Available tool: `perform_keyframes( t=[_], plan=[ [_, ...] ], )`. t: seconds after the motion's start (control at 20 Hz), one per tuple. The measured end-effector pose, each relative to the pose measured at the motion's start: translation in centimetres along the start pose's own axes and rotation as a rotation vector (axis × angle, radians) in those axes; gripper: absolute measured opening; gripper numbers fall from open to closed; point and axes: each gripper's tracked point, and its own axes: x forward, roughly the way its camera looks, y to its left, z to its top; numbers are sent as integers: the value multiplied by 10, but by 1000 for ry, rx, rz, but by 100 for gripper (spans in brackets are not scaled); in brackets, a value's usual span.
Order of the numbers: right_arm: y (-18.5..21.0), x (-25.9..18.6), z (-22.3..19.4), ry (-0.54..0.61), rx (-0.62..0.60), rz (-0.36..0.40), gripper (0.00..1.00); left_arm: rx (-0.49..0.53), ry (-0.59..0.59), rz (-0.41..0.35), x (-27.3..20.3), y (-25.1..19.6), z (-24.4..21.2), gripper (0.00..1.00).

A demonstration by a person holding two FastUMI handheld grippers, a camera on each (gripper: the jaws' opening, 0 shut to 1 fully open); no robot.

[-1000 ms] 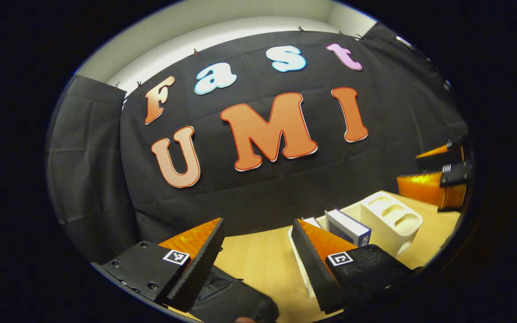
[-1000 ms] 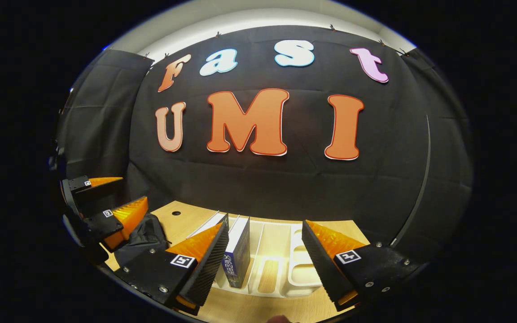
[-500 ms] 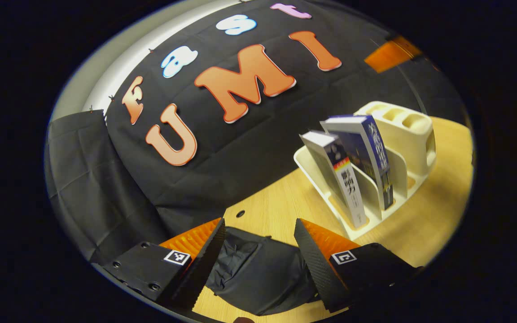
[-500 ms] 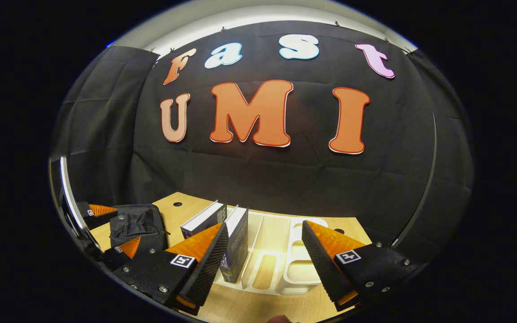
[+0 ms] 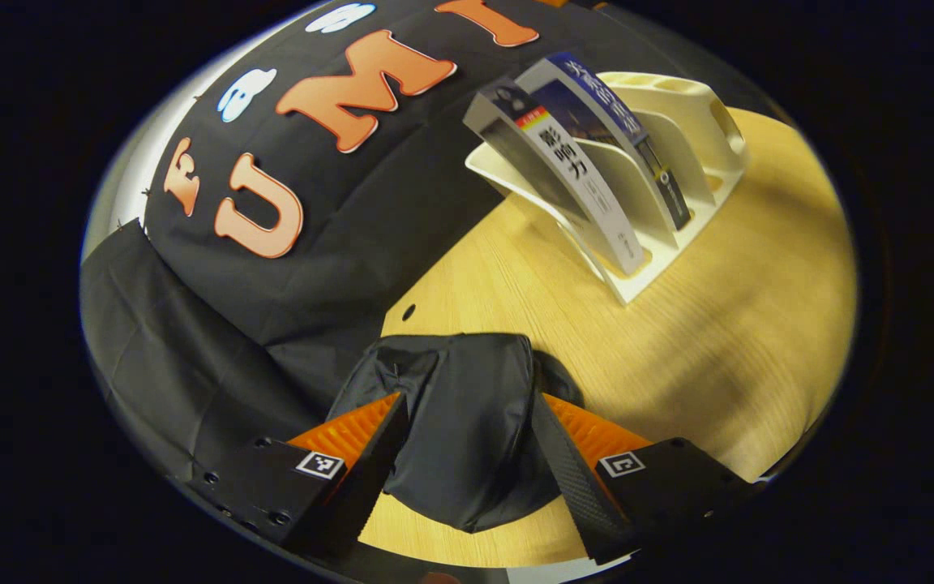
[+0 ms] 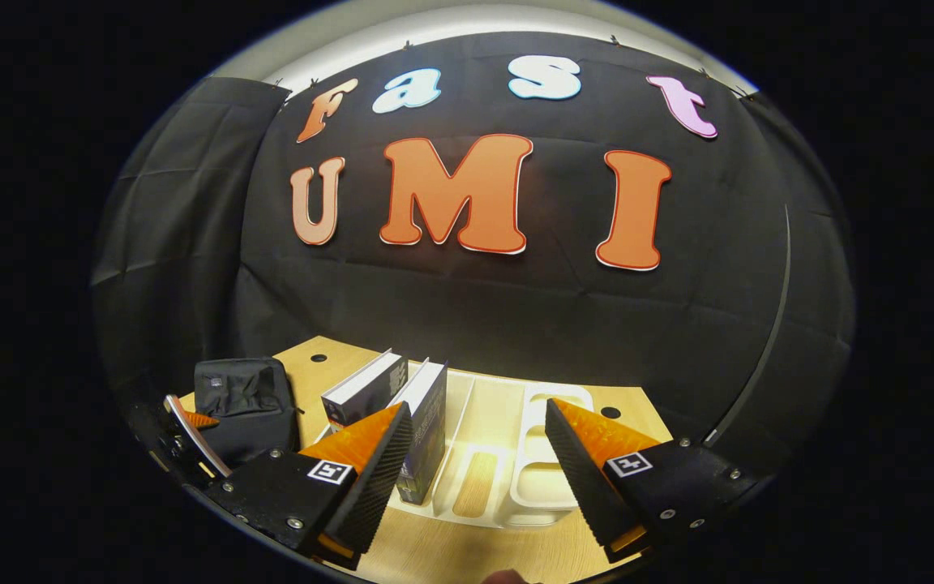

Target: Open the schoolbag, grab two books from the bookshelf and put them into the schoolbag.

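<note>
**Left gripper poised over the schoolbag, books in the bookshelf**

In the left gripper view, the left gripper (image 5: 467, 454) is seen with its fingers spread wide, and the black schoolbag (image 5: 467, 422) is framed between them; whether either finger touches the fabric cannot be told. The schoolbag is laid on the wooden table (image 5: 726, 341), near the booth's black wall, and no open mouth is seen on it.

Beyond the schoolbag, well apart from it on the same table, the white bookshelf (image 5: 661, 251) is found. Two books are stood in its slots, leaning: the grey-spined book (image 5: 564, 178) is held in the slot nearest the schoolbag, and the blue book (image 5: 621, 138) is kept in the next slot.

In the right gripper view, the right gripper (image 6: 479, 462) is shown with its fingers parted wide and nothing gripped between them. The bookshelf (image 6: 548, 478) is seen just past them, the blue book (image 6: 426, 414) beside one finger, the other book (image 6: 362, 389) next to it, and the schoolbag (image 6: 244, 397) beyond that.
</note>
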Motion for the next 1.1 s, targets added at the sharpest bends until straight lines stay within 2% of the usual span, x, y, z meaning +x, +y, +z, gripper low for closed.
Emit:
perform_keyframes(
  t=[0.35,0.55,0.75,0.95,1.05,1.1],
  plan=[
    [7,4,-3,17,-5,-7,98,54,69,17,21,-2,-39,98],
    [18,8,-1,25,-17,-8,98,79,21,67,25,16,-34,98],
    [38,17,4,44,-14,7,98,89,23,97,39,33,-35,96],
    [61,32,12,74,-29,26,98,58,45,46,65,37,-39,95],
    [73,41,15,101,-51,28,98,43,58,-10,78,35,-41,86],
    [77,45,15,116,-60,35,98,37,61,-39,81,35,-42,77]
  ],
)
